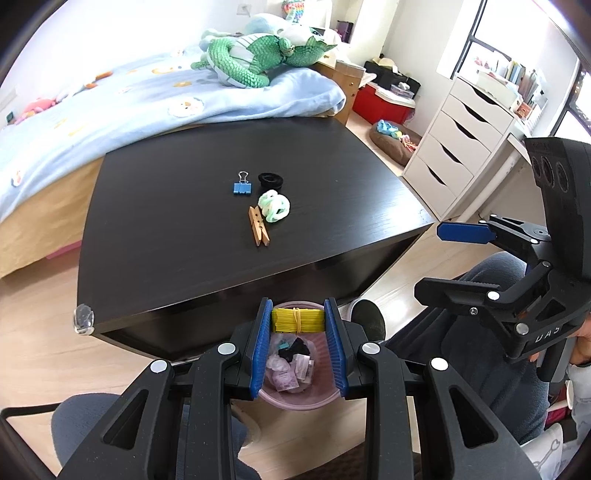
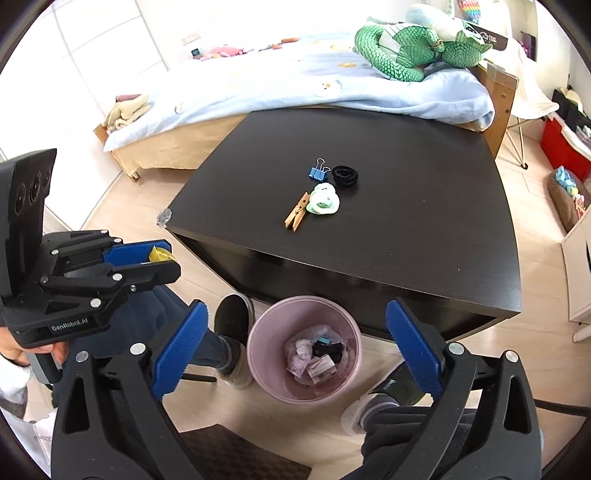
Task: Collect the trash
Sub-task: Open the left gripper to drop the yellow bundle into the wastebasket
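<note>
Two views | left claw (image 1: 298, 320) grips yellow bundle (image 1: 297, 320) — right claw (image 2: 295, 350) agape

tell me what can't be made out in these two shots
- Left wrist view: most of the pink bin is hidden by the left gripper and its yellow bundle.
- Right wrist view: the bundle is mostly hidden by the left gripper's pads.
- Both views: scraps in the bin too small to identify.

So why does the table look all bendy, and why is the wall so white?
Left wrist view: the fisheye lens bows the table edges, dark corners ring the picture, and the wall is washed out by bright light. Right wrist view: same bending, same glare on the wall; the bin stays sharp.
</note>
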